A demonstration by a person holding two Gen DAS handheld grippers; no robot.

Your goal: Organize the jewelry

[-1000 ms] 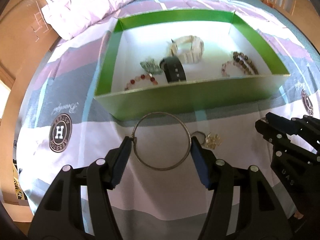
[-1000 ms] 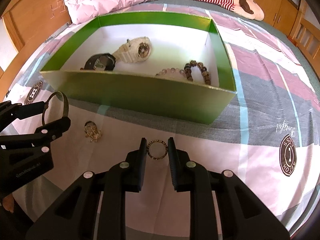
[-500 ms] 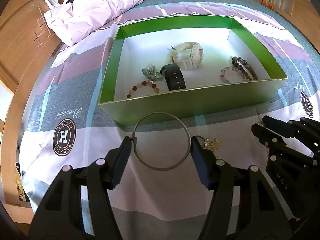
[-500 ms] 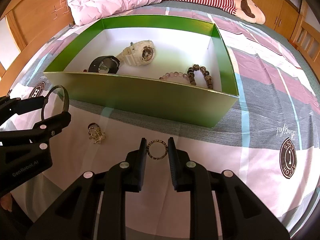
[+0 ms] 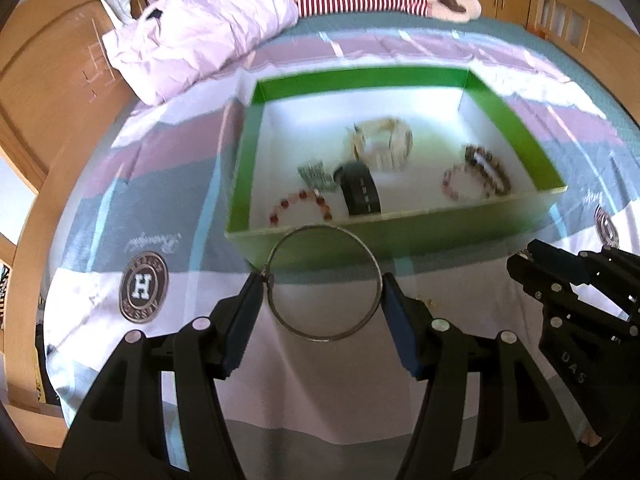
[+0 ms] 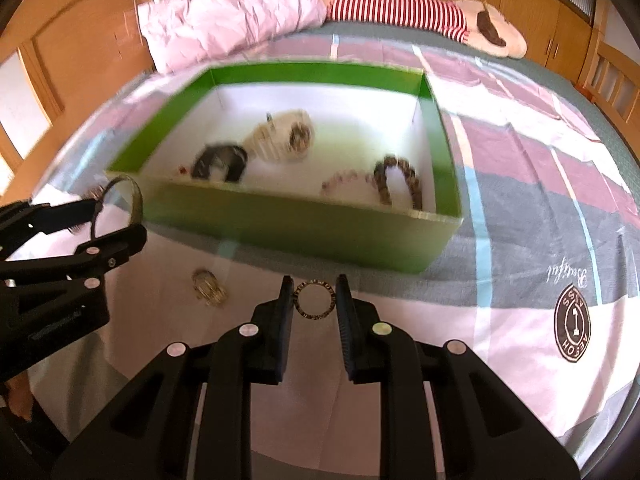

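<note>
Jewelry box [image 5: 400,236] shifted lower in frame | left gripper [image 5: 322,304] clamped bangle [image 5: 324,284], right gripper [image 6: 314,300] clamped ring [image 6: 315,300] | both had risen; drop-in judged imminent

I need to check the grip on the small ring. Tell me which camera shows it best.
The right wrist view. The small ring sits face-on between the right gripper fingers, which close on both its sides. In the left wrist view the right gripper shows only side-on at the right edge and the ring cannot be made out.
</note>
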